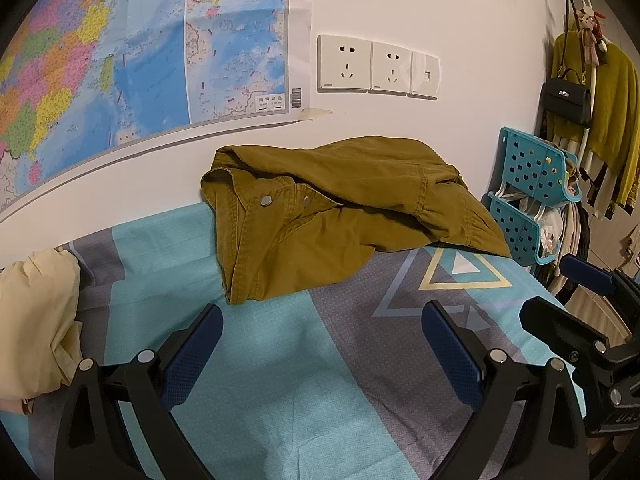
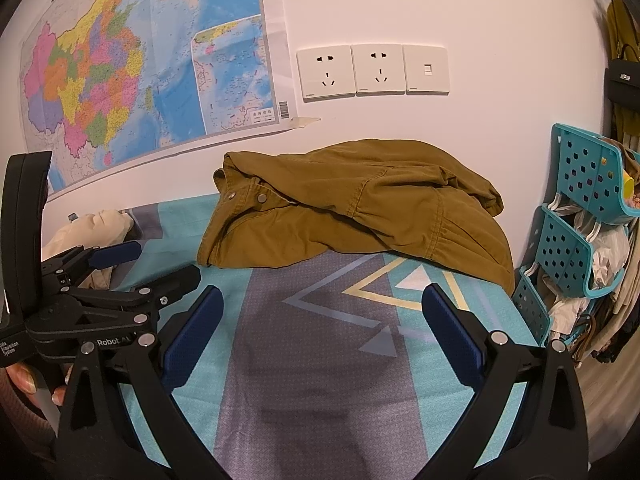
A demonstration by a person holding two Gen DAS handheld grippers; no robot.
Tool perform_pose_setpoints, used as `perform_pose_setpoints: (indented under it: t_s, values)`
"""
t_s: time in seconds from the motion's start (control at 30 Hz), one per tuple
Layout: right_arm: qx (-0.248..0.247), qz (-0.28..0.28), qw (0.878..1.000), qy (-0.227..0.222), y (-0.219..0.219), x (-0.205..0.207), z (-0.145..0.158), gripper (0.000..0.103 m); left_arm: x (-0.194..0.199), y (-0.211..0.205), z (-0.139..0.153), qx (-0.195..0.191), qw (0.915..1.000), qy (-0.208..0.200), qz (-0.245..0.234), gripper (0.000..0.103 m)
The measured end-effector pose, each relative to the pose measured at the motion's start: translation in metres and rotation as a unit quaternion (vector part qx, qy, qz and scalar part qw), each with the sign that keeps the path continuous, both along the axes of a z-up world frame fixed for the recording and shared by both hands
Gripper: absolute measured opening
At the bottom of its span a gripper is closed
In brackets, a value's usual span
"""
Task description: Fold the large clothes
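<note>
An olive-brown jacket (image 1: 332,208) with metal snap buttons lies crumpled on the patterned bedsheet (image 1: 260,360) against the far wall; it also shows in the right wrist view (image 2: 360,216). My left gripper (image 1: 322,316) is open and empty, hovering over the sheet a short way in front of the jacket. My right gripper (image 2: 322,300) is open and empty too, also short of the jacket. The right gripper shows at the right edge of the left wrist view (image 1: 560,292), and the left gripper shows at the left of the right wrist view (image 2: 140,268).
A cream garment (image 1: 36,320) lies at the left of the bed. Teal plastic baskets (image 1: 532,196) with clutter stand past the bed's right edge. A map (image 1: 120,52) and wall sockets (image 1: 376,66) are on the wall; clothes and a bag hang at far right.
</note>
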State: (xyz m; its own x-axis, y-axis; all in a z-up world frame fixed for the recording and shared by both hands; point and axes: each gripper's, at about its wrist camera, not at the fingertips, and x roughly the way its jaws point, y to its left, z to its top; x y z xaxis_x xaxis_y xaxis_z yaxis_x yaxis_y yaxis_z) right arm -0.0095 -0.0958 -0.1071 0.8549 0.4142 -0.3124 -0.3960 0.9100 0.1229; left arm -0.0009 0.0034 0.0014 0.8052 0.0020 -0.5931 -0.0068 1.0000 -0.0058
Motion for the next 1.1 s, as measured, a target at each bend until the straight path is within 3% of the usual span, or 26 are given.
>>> perform_pose_setpoints:
  t_s: [0.5, 0.67, 0.9, 1.1]
  values:
    - [-0.005, 0.002, 1.0, 0.003, 0.003, 0.006, -0.002, 0.098, 0.009, 0.001, -0.002, 0.001, 0.9999, 0.011, 0.002, 0.096]
    - [-0.027, 0.017, 0.999, -0.006, 0.012, 0.022, 0.006, 0.098, 0.018, 0.006, -0.009, 0.005, 0.9996, 0.022, 0.014, 0.096]
    - [-0.113, 0.042, 0.992, -0.026, 0.056, 0.093, 0.029, 0.097, 0.048, 0.037, -0.031, 0.0, 0.9966, 0.063, 0.054, 0.096]
    - [-0.191, 0.069, 0.979, -0.031, 0.108, 0.16, 0.041, 0.097, 0.071, 0.065, -0.043, -0.01, 0.9932, 0.083, 0.082, 0.096]
